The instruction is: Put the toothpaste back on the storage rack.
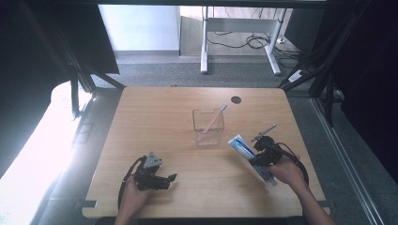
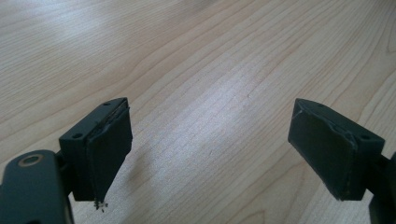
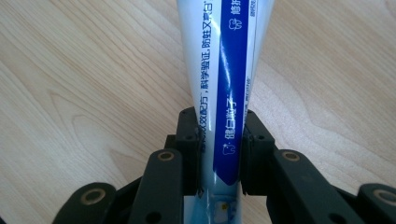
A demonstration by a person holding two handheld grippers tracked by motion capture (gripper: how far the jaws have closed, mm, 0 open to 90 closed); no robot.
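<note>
The right gripper [image 3: 219,154] has its jaws clamped across the narrow width of a blue-and-white toothpaste tube [image 3: 224,70], biting near the cap end so the long flat body runs out ahead toward twelve o'clock in the right gripper view; gripping the slim edges rather than the broad face probably keeps the soft tube from folding. In the high view the tube [image 1: 244,149] slants from about ten o'clock down to four o'clock of that gripper [image 1: 265,155], toward the front right of the wooden table [image 1: 159,122]. At roughly ten o'clock from it stands a clear container [image 1: 208,127] with a pink toothbrush [image 1: 212,121] leaning inside, most likely where the tube belongs. The left gripper [image 2: 210,154] rests at eight o'clock on the table, jaws wide apart over bare wood, holding nothing, seemingly parked out of the way.
</note>
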